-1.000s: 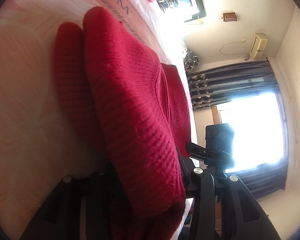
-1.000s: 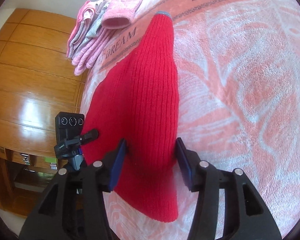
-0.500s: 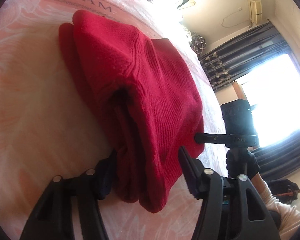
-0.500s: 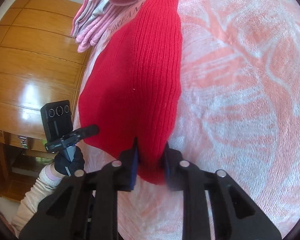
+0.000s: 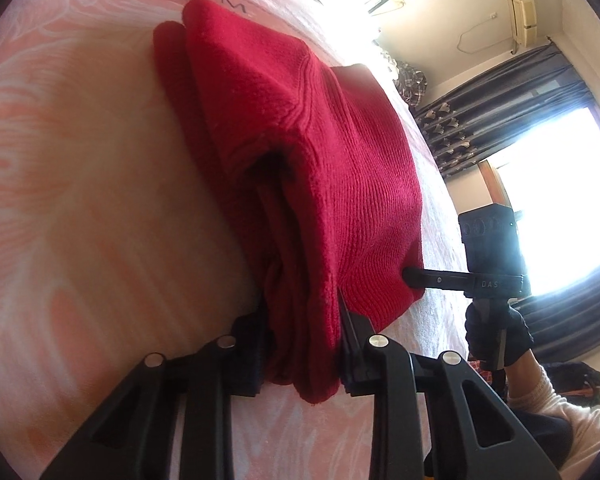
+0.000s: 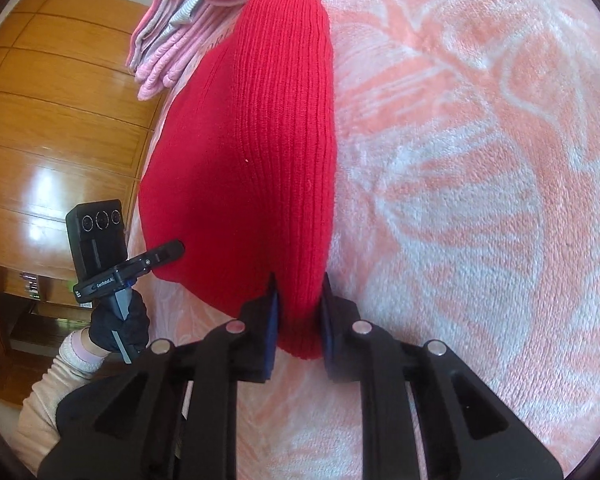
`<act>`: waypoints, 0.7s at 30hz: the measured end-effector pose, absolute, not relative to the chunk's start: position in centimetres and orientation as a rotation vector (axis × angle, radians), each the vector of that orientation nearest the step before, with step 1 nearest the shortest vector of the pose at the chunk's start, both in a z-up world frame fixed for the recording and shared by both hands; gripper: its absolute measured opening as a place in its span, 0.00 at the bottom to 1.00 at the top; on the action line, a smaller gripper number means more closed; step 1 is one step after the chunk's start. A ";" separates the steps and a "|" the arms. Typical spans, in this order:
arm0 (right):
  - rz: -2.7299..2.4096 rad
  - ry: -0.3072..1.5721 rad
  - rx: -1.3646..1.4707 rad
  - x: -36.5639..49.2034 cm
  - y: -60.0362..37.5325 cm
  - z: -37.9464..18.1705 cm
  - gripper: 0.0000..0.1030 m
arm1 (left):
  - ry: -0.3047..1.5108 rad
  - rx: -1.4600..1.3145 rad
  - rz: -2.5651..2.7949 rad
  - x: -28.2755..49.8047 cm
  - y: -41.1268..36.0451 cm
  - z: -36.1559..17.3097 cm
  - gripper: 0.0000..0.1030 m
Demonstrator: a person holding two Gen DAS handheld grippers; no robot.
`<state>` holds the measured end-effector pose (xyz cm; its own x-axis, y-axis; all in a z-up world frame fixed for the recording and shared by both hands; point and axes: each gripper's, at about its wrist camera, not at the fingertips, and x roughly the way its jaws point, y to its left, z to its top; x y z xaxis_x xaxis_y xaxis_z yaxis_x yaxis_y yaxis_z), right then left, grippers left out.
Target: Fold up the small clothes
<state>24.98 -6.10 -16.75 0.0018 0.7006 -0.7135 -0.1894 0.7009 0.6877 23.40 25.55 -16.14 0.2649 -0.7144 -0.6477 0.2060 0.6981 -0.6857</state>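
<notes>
A red knitted sweater (image 5: pixel 308 152) lies folded in several layers on a pink patterned blanket (image 5: pixel 80 200). My left gripper (image 5: pixel 304 332) is shut on the near end of the fold, with thick layers bunched between its fingers. In the right wrist view the same sweater (image 6: pixel 252 160) runs away from me along the blanket (image 6: pixel 480 160). My right gripper (image 6: pixel 298 312) is shut on the sweater's near corner. Each gripper shows in the other's view, held by a black-gloved hand: the right gripper (image 5: pixel 432 280) at the sweater's right edge, the left gripper (image 6: pixel 156 258) at its left edge.
A pile of pink and grey clothes (image 6: pixel 180 28) lies at the far end of the blanket, beyond the sweater. A wooden wardrobe (image 6: pixel 52 128) stands past the bed's left edge. Dark curtains and a bright window (image 5: pixel 548 184) are on the other side.
The sweater's near end has dropped from lifted to resting on the blanket. The left fingers opened around the fold, then closed on it. The right gripper closed on the corner and stays shut.
</notes>
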 end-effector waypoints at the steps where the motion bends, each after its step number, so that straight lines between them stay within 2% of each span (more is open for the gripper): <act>1: 0.739 1.406 0.463 24.9 -6.2 -16.7 0.16 | 1.141 -0.522 -0.664 23.4 25.5 -16.2 0.28; 4: 0.738 1.401 0.472 24.8 -6.9 -16.2 0.22 | 1.142 -0.532 -0.670 23.3 25.6 -16.0 0.32; 8: 0.662 1.360 0.360 24.2 -7.1 -13.5 0.51 | 1.133 -0.477 -0.610 21.6 26.0 -14.5 0.45; 9: 0.638 1.342 0.306 23.9 -7.1 -12.6 0.56 | 1.121 -0.445 -0.593 21.2 25.9 -13.9 0.49; 14: 0.547 1.287 0.248 21.9 -7.9 -8.5 0.71 | 1.009 -0.422 -0.475 18.5 26.6 -9.9 0.64; 18: 0.484 1.289 0.156 19.9 -7.5 -6.2 0.83 | 0.994 -0.374 -0.399 16.4 26.9 -6.5 0.70; 21: 0.423 1.290 0.047 18.3 -7.0 -4.6 0.83 | 1.021 -0.329 -0.380 15.1 26.5 -4.7 0.77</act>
